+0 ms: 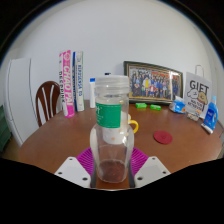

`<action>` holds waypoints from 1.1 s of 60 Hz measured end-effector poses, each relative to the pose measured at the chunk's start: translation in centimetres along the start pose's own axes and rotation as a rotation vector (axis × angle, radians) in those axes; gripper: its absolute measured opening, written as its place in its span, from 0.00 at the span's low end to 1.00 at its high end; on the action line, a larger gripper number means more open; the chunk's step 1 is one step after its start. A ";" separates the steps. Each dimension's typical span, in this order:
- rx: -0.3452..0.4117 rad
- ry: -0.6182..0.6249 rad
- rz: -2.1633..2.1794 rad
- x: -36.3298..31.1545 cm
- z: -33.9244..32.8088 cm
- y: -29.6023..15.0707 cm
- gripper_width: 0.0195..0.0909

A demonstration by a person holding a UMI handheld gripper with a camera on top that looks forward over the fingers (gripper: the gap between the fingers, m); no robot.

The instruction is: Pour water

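A clear plastic bottle point(111, 130) with a pale cap stands upright between my fingers, its base low down between the magenta pads point(85, 160). Both pads press against its sides, so my gripper point(111, 168) is shut on it. I cannot tell whether there is water inside; the brown table shows through it. Just behind the bottle a yellow cup point(131, 126) peeks out on the right, mostly hidden by the bottle.
On the round wooden table point(60, 140) lie a red disc point(163, 136), a framed picture point(152, 82), a gift card point(196, 98), books point(70, 82) and a white bottle point(93, 93). A chair point(45, 100) stands to the left.
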State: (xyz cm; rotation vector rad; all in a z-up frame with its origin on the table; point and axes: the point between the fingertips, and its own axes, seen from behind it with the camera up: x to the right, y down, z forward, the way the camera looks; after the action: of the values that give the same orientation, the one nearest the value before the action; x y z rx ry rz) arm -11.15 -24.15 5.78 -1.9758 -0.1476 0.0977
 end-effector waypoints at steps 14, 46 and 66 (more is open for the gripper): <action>-0.019 0.129 -0.187 4.7 -0.8 -5.2 0.33; -0.242 0.551 -1.505 16.8 6.4 -16.1 0.33; -0.318 0.630 -1.954 17.3 9.3 -17.7 0.33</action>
State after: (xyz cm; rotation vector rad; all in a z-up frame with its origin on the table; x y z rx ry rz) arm 3.61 -6.21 18.29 -1.2613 -1.5781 -1.7971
